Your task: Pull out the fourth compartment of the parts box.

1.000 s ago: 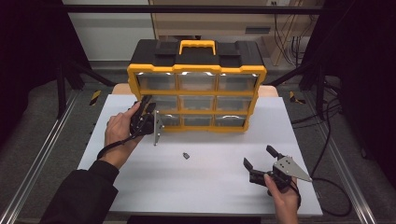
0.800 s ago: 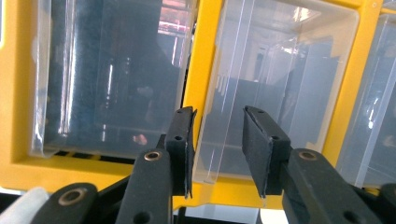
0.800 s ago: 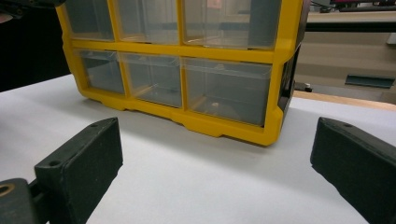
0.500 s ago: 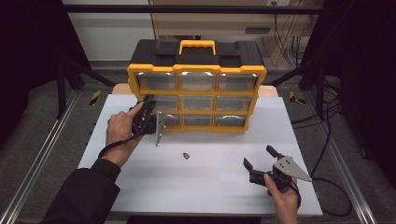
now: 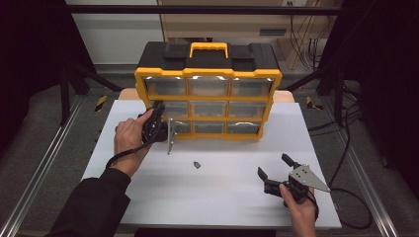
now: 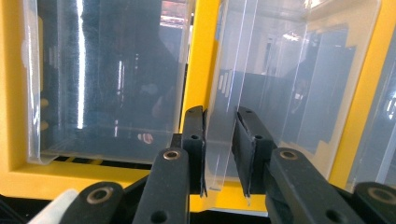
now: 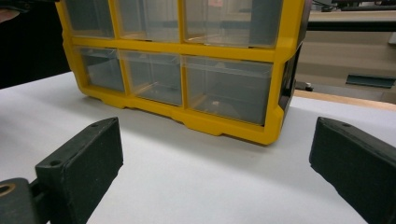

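A yellow and black organizer (image 5: 207,84) with clear drawers stands at the back of the white table (image 5: 222,197). My left gripper (image 5: 159,118) is pressed against the organizer's left column, turned on its side, held by a hand. In the left gripper view its jaws (image 6: 219,116) are shut on the thin front lip of a clear drawer (image 6: 289,93), which stands slightly out from the yellow frame (image 6: 198,56). My right gripper (image 5: 273,165) rests low at the front right, open, with nothing between its jaws (image 7: 217,172), facing the organizer (image 7: 224,126).
A small dark part (image 5: 196,164) lies on the table in front of the organizer. Metal frame rails (image 5: 44,168) run along both table sides. Cables (image 5: 346,148) trail on the floor at the right.
The left gripper has shifted very slightly toward the organizer. The right gripper has not moved.
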Demonstrator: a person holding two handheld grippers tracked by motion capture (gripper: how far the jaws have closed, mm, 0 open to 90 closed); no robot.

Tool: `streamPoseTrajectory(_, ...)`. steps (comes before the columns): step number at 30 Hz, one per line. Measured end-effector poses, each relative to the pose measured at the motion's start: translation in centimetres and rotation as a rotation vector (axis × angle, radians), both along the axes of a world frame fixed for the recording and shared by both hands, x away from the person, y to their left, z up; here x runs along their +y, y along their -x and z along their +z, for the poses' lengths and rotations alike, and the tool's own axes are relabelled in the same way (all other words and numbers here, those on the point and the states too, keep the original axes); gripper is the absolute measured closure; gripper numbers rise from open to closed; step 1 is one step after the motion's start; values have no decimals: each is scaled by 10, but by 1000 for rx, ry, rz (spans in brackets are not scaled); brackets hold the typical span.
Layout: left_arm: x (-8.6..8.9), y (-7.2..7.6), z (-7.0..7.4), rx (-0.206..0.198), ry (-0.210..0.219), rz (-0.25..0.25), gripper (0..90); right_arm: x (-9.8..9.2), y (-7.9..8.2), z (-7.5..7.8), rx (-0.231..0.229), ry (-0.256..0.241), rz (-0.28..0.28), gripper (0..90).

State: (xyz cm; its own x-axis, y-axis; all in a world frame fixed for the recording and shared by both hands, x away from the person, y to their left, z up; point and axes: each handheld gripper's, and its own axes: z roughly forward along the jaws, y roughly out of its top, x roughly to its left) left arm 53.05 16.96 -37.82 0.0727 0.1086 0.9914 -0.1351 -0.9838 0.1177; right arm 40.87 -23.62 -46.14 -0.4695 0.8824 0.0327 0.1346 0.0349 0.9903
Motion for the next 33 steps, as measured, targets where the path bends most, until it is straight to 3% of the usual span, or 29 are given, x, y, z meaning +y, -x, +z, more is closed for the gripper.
streamPoseTrajectory(10,1,5,-1,-8,12,-13,755,1,0,0,2,2,4,33)
streamPoseTrajectory(33,1,24,2,17,37,-20,754,1,0,0,1,4,3,29)
